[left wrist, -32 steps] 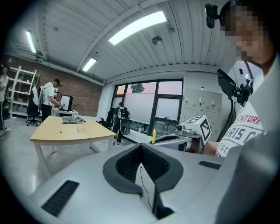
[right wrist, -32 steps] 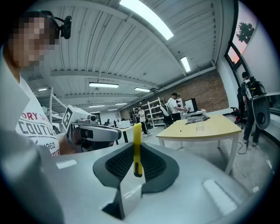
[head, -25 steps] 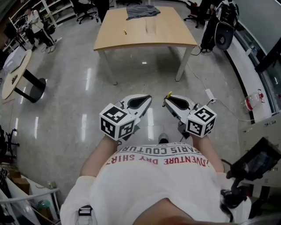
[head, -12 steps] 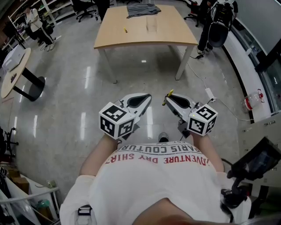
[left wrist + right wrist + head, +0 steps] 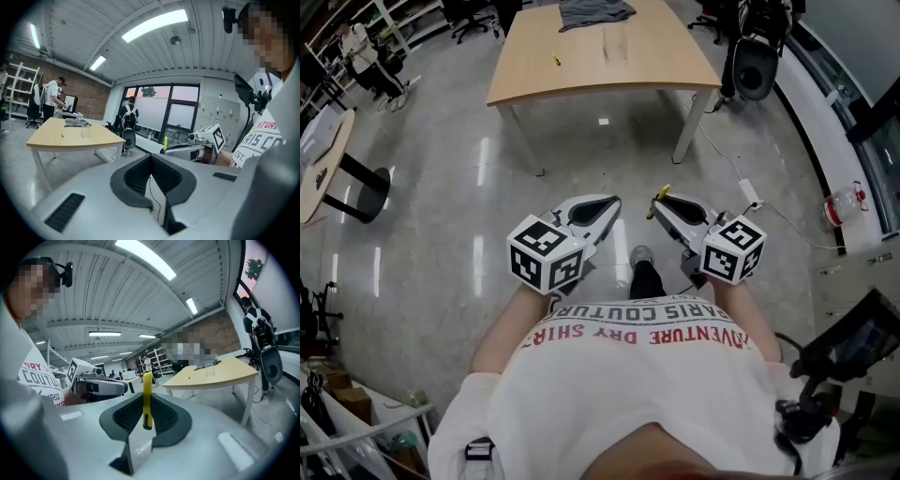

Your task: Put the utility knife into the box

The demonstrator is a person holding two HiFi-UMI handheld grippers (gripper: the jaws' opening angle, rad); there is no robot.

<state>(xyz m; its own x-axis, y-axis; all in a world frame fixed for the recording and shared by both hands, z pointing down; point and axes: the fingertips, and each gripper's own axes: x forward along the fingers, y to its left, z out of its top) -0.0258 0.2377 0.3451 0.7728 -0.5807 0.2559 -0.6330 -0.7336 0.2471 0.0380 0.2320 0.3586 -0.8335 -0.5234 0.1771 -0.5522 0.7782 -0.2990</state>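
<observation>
Utility knife (image 5: 147, 387) between right gripper (image 5: 664, 202) jaws; left gripper (image 5: 151, 160) jaws together

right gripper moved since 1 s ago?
Yes, slightly. The right gripper, shut on the utility knife, has gone forward toward the wooden table, which shows a little larger in the head view.

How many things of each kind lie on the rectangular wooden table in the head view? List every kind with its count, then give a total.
grey cloth: 1
clear box: 1
small yellow item: 1
Total: 3
</observation>
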